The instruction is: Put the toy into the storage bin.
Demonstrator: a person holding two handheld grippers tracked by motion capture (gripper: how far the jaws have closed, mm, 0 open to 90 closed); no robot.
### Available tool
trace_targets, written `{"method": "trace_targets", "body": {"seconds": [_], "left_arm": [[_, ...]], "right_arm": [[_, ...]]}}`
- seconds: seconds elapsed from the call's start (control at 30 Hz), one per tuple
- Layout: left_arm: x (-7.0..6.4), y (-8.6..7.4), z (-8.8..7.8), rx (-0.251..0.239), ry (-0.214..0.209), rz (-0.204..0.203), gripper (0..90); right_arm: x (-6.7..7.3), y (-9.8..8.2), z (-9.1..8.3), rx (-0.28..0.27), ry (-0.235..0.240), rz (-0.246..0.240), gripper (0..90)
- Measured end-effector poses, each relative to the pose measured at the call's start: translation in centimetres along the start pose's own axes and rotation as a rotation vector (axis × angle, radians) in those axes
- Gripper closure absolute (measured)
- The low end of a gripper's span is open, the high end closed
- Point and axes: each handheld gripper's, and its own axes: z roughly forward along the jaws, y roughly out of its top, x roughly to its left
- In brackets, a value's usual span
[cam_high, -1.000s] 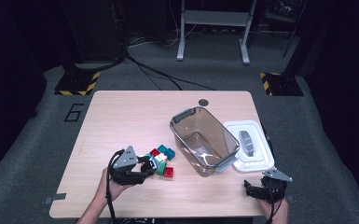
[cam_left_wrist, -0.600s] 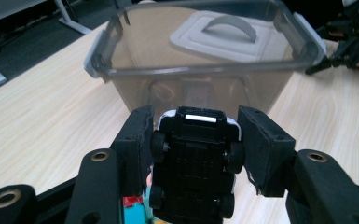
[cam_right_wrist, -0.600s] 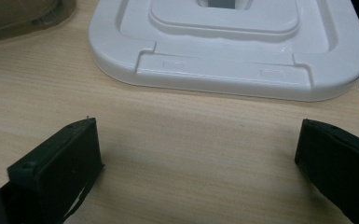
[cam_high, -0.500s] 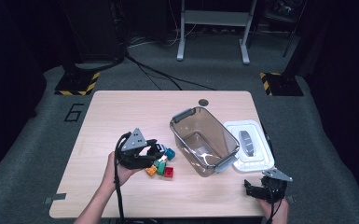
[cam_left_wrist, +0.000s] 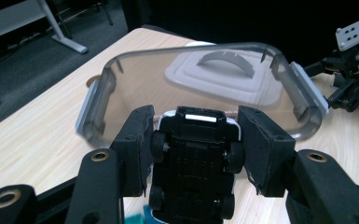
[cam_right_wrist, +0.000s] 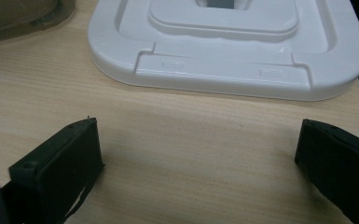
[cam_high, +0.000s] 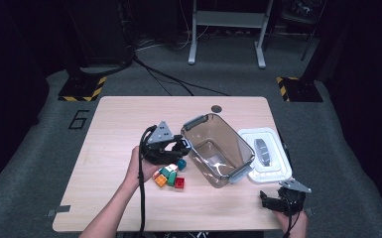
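Note:
My left gripper (cam_high: 179, 146) is shut on a small black toy car (cam_left_wrist: 193, 158) with a white body, its underside and wheels facing the camera. It hovers at the near-left rim of a clear grey-tinted bin (cam_high: 239, 140) that has grey handles; in the left gripper view the bin's rim (cam_left_wrist: 191, 50) arches just beyond the car. The bin's white lid (cam_high: 268, 153) lies flat to its right. My right gripper (cam_high: 270, 201) rests low at the table's front right with its jaws wide open and nothing between them, just short of the lid (cam_right_wrist: 228, 42).
A small cluster of coloured bricks (cam_high: 169, 174), teal, green, orange and red, lies under my left hand. A dark round hole (cam_high: 216, 108) marks the table's far edge. Bare wood stretches to the left and front. Metal stand legs (cam_high: 226, 34) stand on the floor behind.
My left gripper has risen and moved right from beside the bricks to the bin's rim, carrying the car. The right gripper has stayed put.

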Motion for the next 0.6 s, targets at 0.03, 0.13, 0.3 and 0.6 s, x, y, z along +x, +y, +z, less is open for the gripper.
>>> {"method": "trace_targets", "body": {"seconds": [0.03, 0.13, 0.3, 0.6], "left_arm": [[0.0, 0.3, 0.2, 0.0, 0.002, 0.007, 47.9], [-0.3, 1.3, 0.8, 0.006, 0.001, 0.024, 48.0], [-0.6, 2.5, 2.0, 0.006, -0.005, 0.032, 47.9], [-1.5, 3.8, 4.8, 0.021, -0.026, 0.044, 47.9]], "right_arm": [[0.0, 0.0, 0.0, 0.0, 0.0, 0.0, 0.0], [0.0, 0.0, 0.0, 0.0, -0.001, 0.0, 0.0], [0.0, 0.0, 0.0, -0.001, -0.001, 0.001, 0.0], [0.0, 0.0, 0.0, -0.001, 0.001, -0.002, 0.1]]}}
